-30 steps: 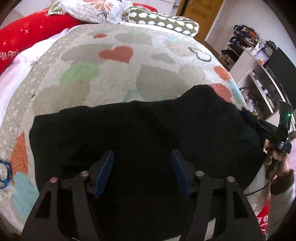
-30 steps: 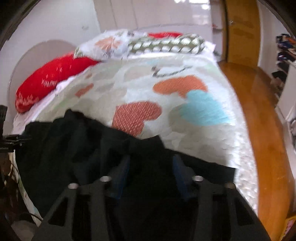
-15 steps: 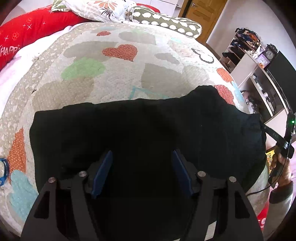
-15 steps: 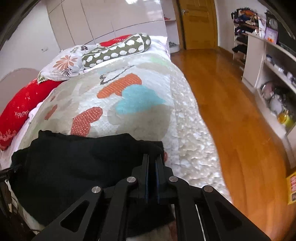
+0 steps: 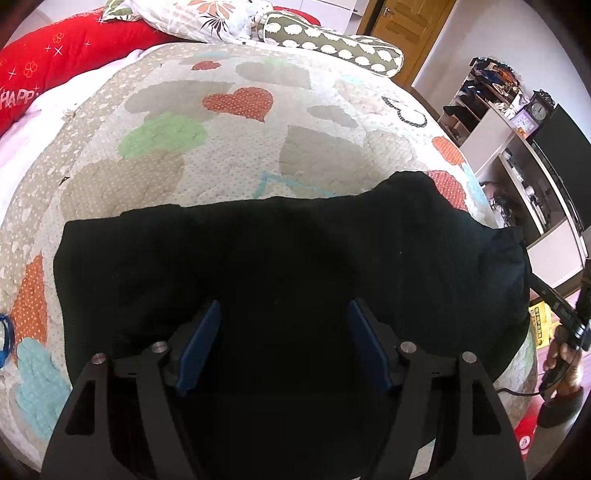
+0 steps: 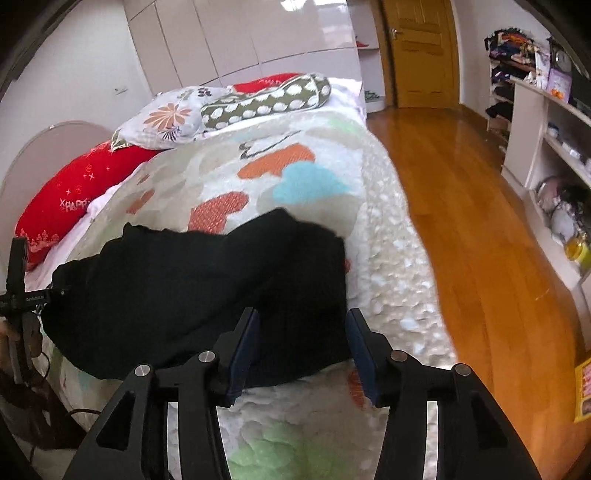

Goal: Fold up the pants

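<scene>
The black pants (image 5: 288, 258) lie folded in a wide bundle across the near end of the bed's heart-patterned quilt (image 5: 221, 140). My left gripper (image 5: 282, 314) is open and empty, hovering just above the pants' near middle. In the right wrist view the pants (image 6: 207, 280) lie at the bed's near right corner. My right gripper (image 6: 301, 321) is open and empty, its jaws just above the pants' right end. The right gripper's body also shows at the far right of the left wrist view (image 5: 565, 321).
Red (image 5: 66, 59), floral (image 5: 207, 18) and green spotted (image 5: 332, 48) pillows lie at the head of the bed. White shelves (image 6: 546, 140) with clutter stand along the right wall. A wooden floor (image 6: 461, 206) runs beside the bed to a door (image 6: 421, 51).
My right gripper was shut on the pants' edge half a second ago; it has opened, let go and drawn back. The pants' right end now rests on the bed. The left gripper stayed open.
</scene>
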A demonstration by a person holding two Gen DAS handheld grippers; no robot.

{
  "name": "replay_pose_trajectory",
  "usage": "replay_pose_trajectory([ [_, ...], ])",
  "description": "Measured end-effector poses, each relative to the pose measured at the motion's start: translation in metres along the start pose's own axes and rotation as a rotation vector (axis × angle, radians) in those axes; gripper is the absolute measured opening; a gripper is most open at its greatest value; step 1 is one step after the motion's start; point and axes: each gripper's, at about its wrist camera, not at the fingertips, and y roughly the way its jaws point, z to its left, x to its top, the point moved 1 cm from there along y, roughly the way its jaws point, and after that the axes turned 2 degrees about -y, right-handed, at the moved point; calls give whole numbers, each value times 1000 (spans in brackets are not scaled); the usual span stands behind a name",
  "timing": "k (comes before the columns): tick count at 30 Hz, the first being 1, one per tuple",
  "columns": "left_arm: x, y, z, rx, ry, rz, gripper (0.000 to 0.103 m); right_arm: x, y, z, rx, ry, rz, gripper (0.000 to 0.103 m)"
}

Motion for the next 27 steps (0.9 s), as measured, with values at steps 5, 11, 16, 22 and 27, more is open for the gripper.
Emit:
replay_pose_trajectory([
  [5,0,-2,3,-16,-5,4,71,4,19,-4,33,59,13,10],
  [11,0,-8,14,-56,-49,-25,71,-1,-25,9,-28,-24,0,7],
  [16,-3,-11,18,-28,-48,-42,70,-5,-13,1,-122,-30,85,25],
  [22,0,-29,26,-9,-76,-82,70,39,-35,49,85,-60,-131,58],
  [27,1,-46,36,46,-83,-134,70,68,32,139,259,-265,-80,57],
])
